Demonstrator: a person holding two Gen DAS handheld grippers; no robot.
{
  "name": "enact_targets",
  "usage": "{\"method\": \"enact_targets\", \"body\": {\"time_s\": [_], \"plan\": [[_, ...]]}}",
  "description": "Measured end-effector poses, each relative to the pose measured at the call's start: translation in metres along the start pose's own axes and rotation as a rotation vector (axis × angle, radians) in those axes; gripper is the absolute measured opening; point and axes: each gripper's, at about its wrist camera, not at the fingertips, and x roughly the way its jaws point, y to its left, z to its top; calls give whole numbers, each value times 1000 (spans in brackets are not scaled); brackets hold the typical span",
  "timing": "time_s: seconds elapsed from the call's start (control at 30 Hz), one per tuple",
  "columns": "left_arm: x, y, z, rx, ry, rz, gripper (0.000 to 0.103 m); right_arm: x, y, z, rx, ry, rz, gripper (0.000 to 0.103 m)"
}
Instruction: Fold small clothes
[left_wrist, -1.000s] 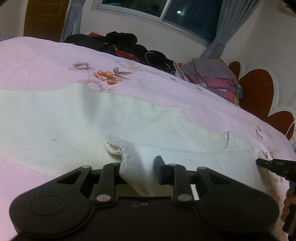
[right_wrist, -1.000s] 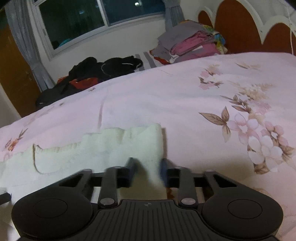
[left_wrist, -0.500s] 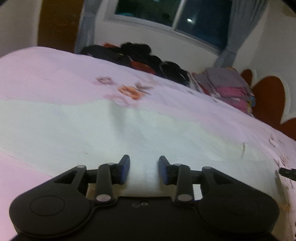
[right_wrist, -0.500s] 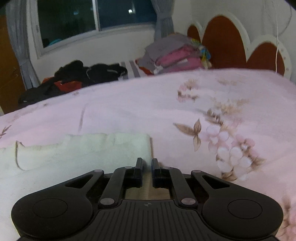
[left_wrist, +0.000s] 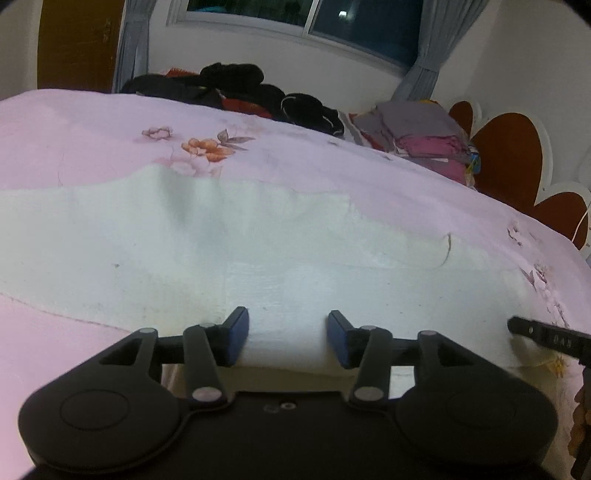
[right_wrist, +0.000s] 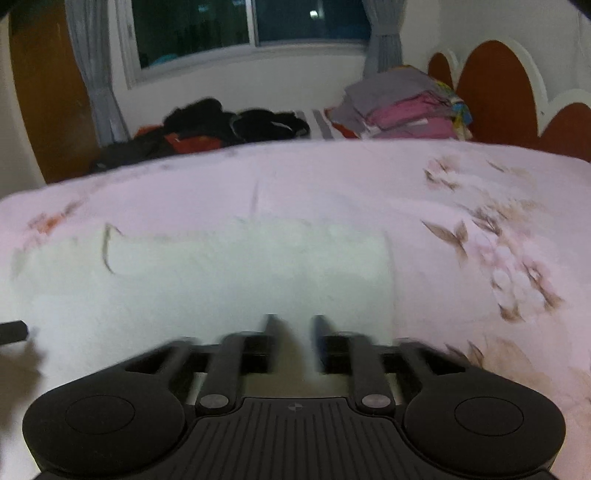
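Note:
A cream knitted garment (left_wrist: 229, 251) lies spread flat across the pink floral bedsheet (left_wrist: 92, 125). In the left wrist view my left gripper (left_wrist: 288, 334) is open, its blue-padded fingers standing apart over the garment's near edge, holding nothing. In the right wrist view the same garment (right_wrist: 229, 273) lies ahead, its right edge near the middle of the frame. My right gripper (right_wrist: 295, 332) is open with a narrow gap over the garment's near edge; the view is blurred. The tip of the right gripper shows at the far right of the left wrist view (left_wrist: 543, 334).
A pile of dark clothes (left_wrist: 236, 85) lies at the bed's far side. A stack of folded grey and pink clothes (left_wrist: 424, 136) sits by the brown scalloped headboard (left_wrist: 509, 155). A window and curtains are behind.
My left gripper has let go of the garment fold and opened wide. My right gripper, shut half a second ago, has opened a little. The garment now lies flat.

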Motion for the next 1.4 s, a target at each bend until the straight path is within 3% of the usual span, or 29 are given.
{"method": "enact_targets", "body": {"time_s": [0.1, 0.2, 0.3, 0.4, 0.6, 0.73, 1.13, 1.4], "plan": [[-3, -1, 4, -2, 16, 8, 47, -8, -8, -3, 26, -5, -8, 47], [-8, -4, 2, 0, 14, 0, 53, -23, -2, -4, 31, -42, 10, 47], [-5, -1, -1, -15, 32, 3, 53, -14, 11, -9, -29, 26, 14, 47], [-10, 1, 1, -40, 47, -1, 54, -15, 15, -12, -41, 30, -8, 47], [-27, 15, 1, -112, 65, 2, 54, -28, 41, -11, -50, 8, 59, 47], [-47, 25, 6, -98, 36, 24, 56, -32, 66, -9, -48, 13, 111, 47], [-89, 97, 17, -160, -18, 108, 61, -43, 161, 1, -153, -21, 210, 47], [-102, 161, 20, -239, -29, 164, 61, -28, 218, 3, -186, -5, 240, 47]]}}
